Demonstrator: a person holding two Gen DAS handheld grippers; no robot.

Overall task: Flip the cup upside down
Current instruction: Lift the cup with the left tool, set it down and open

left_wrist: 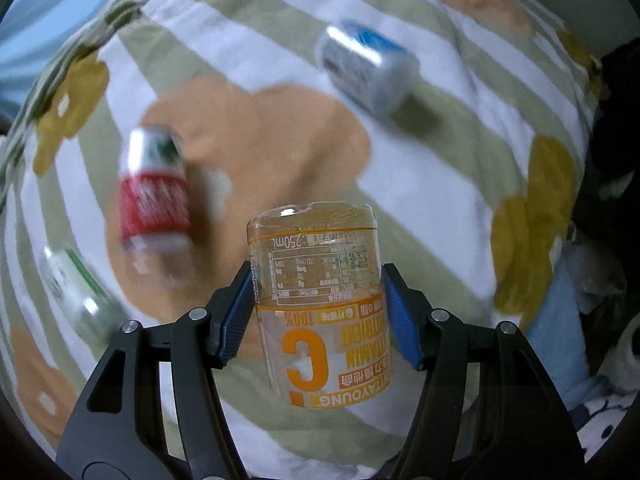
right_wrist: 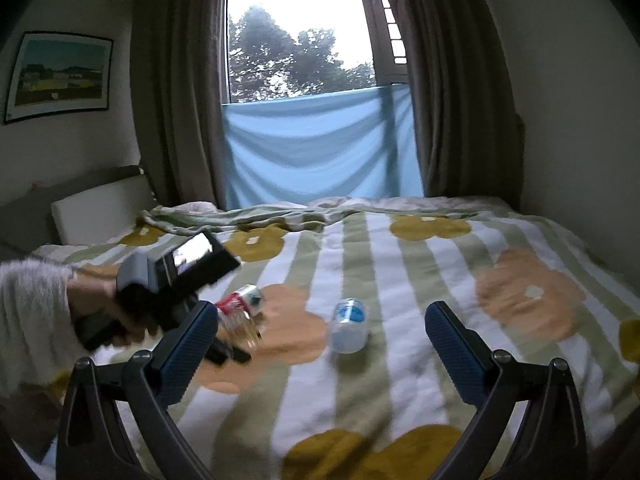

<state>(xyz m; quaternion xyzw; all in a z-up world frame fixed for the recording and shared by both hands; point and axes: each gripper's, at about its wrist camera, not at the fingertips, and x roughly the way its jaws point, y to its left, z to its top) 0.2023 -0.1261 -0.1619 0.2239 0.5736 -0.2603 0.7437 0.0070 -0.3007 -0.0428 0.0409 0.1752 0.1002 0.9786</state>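
My left gripper point(left_wrist: 318, 312) is shut on a clear cup with an orange vitamin C label point(left_wrist: 316, 300). The cup's print reads upside down and its closed base points away from the camera, held above the bed. In the right wrist view the left gripper point(right_wrist: 236, 344) shows blurred at the left with the cup point(right_wrist: 242, 330) in it, a hand holding the tool. My right gripper point(right_wrist: 320, 344) is open and empty above the bed.
A striped flower-print bedspread point(right_wrist: 420, 300) covers the bed. On it lie a red-and-white cup point(left_wrist: 154, 192), a blue-and-white cup point(left_wrist: 368, 68) and a clear green-labelled cup point(left_wrist: 76, 292). A curtained window point(right_wrist: 304, 40) stands behind the bed.
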